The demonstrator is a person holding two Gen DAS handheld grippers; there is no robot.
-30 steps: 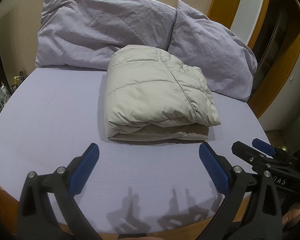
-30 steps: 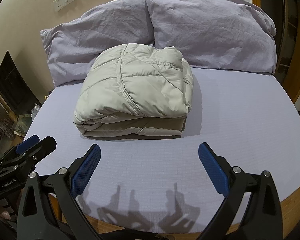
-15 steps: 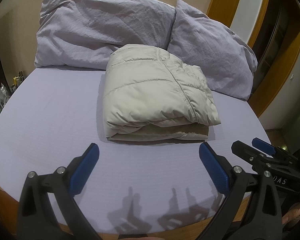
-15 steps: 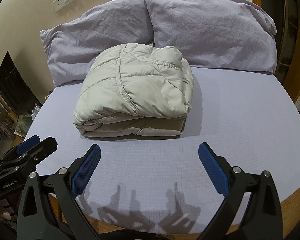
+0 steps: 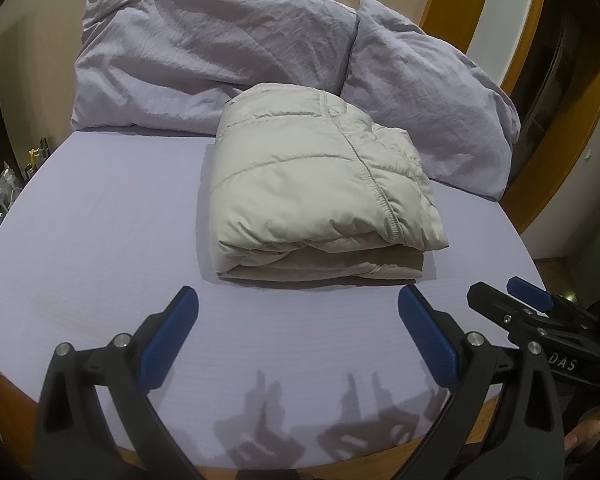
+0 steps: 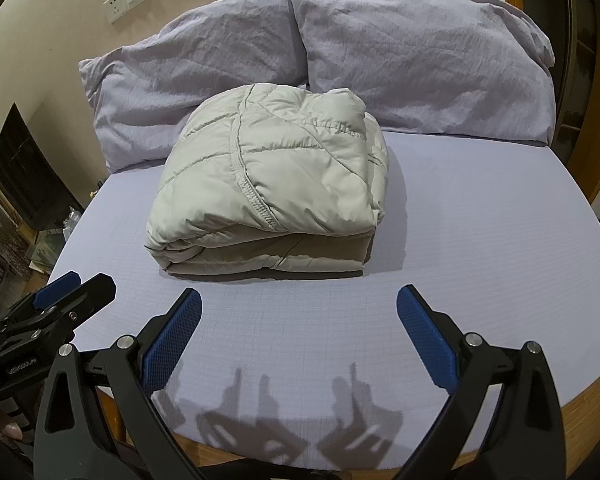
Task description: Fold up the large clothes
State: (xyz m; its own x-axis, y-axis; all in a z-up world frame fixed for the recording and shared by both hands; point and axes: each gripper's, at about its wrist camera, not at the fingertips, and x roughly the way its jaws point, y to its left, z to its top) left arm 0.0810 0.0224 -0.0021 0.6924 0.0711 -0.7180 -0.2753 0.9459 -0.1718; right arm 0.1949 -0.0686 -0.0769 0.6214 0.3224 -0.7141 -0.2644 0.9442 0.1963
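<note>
Beige quilted puffer jacket (image 5: 320,192) sits folded into a compact bundle mid-bed on the lavender sheet (image 5: 100,220), just before two grey-lilac pillows (image 5: 220,56). Over the last second nothing has shifted; my left tool (image 5: 298,334) and right tool (image 6: 299,332) hover released, well short. I judge folding finished.

Jacket (image 5: 316,184) hides pillow (image 5: 204,60) lower edge; nightstand clutter (image 5: 4,188) too small.

Left claw (image 5: 298,316) spread wide, holding nothing; right claw (image 6: 299,314) same, level just beside it.
</note>
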